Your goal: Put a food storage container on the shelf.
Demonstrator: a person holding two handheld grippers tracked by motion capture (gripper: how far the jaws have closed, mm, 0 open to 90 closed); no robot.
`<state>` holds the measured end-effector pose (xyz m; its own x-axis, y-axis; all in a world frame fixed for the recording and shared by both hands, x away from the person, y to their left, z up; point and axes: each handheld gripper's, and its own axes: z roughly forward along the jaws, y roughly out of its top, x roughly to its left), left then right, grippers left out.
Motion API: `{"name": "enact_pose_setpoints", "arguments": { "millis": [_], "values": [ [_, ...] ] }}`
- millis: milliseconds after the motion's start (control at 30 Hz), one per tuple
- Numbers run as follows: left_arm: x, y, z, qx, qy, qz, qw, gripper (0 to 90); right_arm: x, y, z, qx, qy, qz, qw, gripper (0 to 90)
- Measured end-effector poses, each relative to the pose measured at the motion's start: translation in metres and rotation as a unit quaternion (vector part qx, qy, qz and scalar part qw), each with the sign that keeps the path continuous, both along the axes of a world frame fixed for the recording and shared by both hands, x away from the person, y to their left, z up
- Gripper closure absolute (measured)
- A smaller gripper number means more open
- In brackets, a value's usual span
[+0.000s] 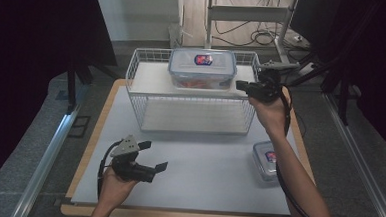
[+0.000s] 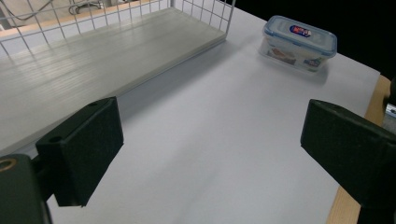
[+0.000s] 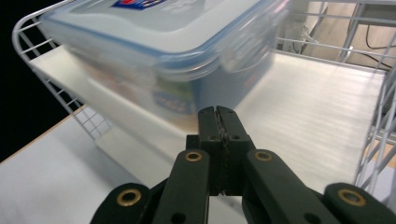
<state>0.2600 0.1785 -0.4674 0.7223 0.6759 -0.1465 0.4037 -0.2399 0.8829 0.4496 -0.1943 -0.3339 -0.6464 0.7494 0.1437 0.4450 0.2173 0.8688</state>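
A large clear food box with a blue-rimmed lid [image 1: 202, 68] [image 3: 159, 51] sits on the top shelf of a white wire rack [image 1: 138, 68]. My right gripper [image 1: 240, 84] [image 3: 218, 112] is shut with nothing between its jaws, its tip right at the box's near right side at the shelf's front edge. My left gripper [image 1: 156, 155] [image 2: 210, 154] hovers low over the white mat near the front left, jaws wide open and empty. A small clear food box with a blue lid [image 1: 265, 159] [image 2: 300, 43] stands on the mat at the right, beside my right forearm.
The rack's lower shelf [image 2: 93, 60] is bare. The white mat [image 1: 202, 179] lies on a wooden board [image 1: 175, 216] whose edge shows at the front. Dark curtains flank the table; cables and a metal stand [image 1: 245, 21] are behind the rack.
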Motion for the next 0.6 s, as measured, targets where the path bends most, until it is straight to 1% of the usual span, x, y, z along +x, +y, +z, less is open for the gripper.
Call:
{"name": "enact_pose_setpoints", "arguments": {
  "millis": [67,100,133,233,367,467,600],
  "values": [
    [0.000,-0.001,-0.001,0.001,0.003,-0.003,1.0000,5.7,0.005,0.004,0.000,-0.003,0.000,-0.006,1.0000,89.8],
    [0.000,-0.001,-0.001,0.001,0.003,-0.003,1.0000,5.7,0.005,0.004,0.000,-0.003,0.000,-0.006,1.0000,89.8],
    [0.000,-0.001,-0.002,0.002,0.005,-0.005,1.0000,5.7,0.011,0.008,0.000,-0.009,0.001,-0.014,0.9999,89.8],
    [0.001,-0.001,-0.004,0.002,0.006,-0.007,1.0000,5.7,0.016,0.012,-0.001,-0.012,0.004,-0.023,0.9996,89.8],
    [0.002,0.000,-0.004,-0.004,0.010,-0.009,0.9999,5.8,0.021,0.018,-0.002,-0.006,0.012,-0.026,0.9996,89.8],
    [0.001,0.000,-0.005,-0.004,0.011,-0.009,0.9999,5.8,0.023,0.024,-0.003,-0.011,0.013,-0.026,0.9995,89.8],
    [0.000,0.001,-0.006,-0.003,0.012,-0.009,0.9999,5.8,0.026,0.026,-0.002,-0.012,0.016,-0.029,0.9994,89.8]
  ]
}}
